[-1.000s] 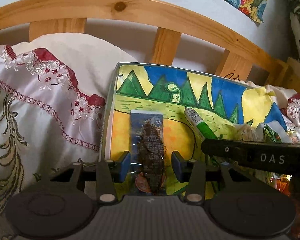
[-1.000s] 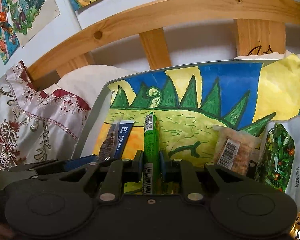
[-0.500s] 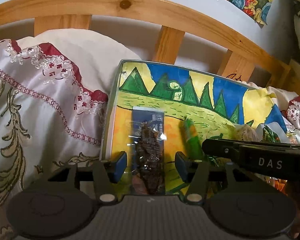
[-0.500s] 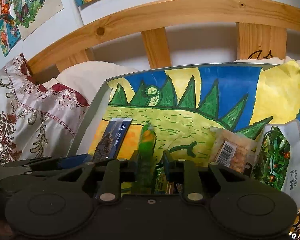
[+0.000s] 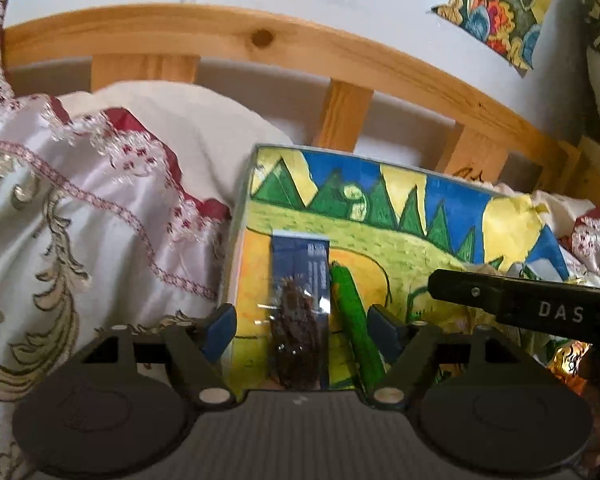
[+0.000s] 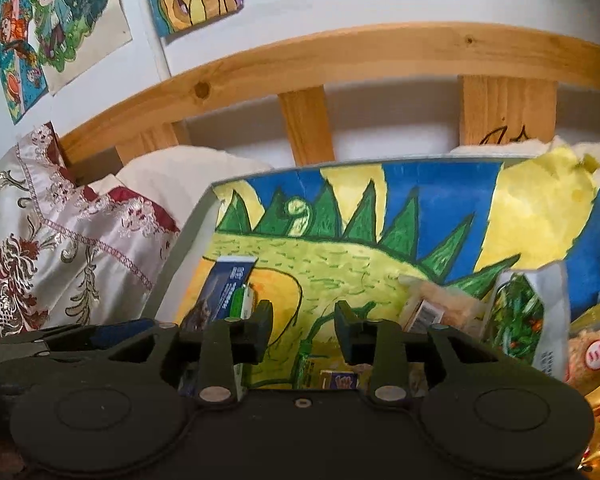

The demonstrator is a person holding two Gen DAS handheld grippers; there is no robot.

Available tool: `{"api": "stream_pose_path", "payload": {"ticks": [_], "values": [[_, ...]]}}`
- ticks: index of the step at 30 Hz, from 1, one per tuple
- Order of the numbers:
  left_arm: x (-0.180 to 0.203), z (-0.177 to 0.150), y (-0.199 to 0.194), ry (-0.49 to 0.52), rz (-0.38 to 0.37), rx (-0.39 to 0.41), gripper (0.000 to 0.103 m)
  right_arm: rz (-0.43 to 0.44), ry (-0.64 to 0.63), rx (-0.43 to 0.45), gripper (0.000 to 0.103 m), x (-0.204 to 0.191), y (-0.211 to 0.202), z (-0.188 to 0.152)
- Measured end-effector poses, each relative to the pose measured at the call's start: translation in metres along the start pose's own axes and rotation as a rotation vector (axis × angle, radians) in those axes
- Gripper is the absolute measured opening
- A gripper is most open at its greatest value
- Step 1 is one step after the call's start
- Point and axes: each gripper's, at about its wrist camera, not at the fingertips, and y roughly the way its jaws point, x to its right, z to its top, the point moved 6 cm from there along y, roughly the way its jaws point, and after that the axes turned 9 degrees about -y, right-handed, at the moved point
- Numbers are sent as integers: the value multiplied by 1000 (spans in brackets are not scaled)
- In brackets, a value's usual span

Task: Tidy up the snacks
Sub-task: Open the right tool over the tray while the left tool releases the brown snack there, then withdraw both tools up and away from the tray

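Left gripper [image 5: 302, 322]: jaws spread wide and just been opening; two packs lie between the blue pads, neither one pressed.
Between the left jaws: a blue pack [image 5: 300, 276] with dark dried snack in its clear lower half, and a green stick [image 5: 354, 320] just beside it on its right, tilted.
Right gripper [image 6: 302, 332]: jaws partly apart and just been opening; nothing is pinched, only bare painted board [image 6: 340, 248] shows in the gap.
Green stick, right view [image 6: 244, 304]: now left of the right gripper's left finger, against the blue pack [image 6: 224, 292].
Board: one, painted with green spikes, blue sky and yellow ground; it lies on the bedding and carries the snacks.
Snacks on the left part of the board: two, the blue pack and the green stick, side by side.
Snacks on the right part: one clear pack with a barcode [image 6: 432, 308], one white bag of green vegetables [image 6: 520, 316], one orange bag [image 6: 596, 344] at the edge; more small packs lie below the right jaws, too blurred to count.
Headboard [image 5: 340, 64]: one, wooden with slats, behind the board.
Pillow [image 5: 80, 208]: white with red lace trim, left of the board.
Wall drawings: two in the left view, two clear ones in the right view.
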Motion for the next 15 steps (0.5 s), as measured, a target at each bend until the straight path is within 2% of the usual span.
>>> {"api": "stream_pose_path", "payload": {"ticks": [3, 4, 6, 10, 15], "values": [[1, 2, -7, -7, 0, 17, 78, -8, -8, 25, 46, 0, -8, 3], [2, 3, -9, -6, 0, 24, 81, -11, -8, 34, 48, 1, -10, 4], [4, 4, -16, -2, 15, 49, 86, -18, -5, 49, 57, 3, -16, 5], [5, 7, -25, -13, 16, 75, 89, -33, -2, 71, 63, 8, -26, 7], [4, 10, -37, -25, 22, 106, 96, -48, 0, 94, 75, 13, -39, 6]]}}
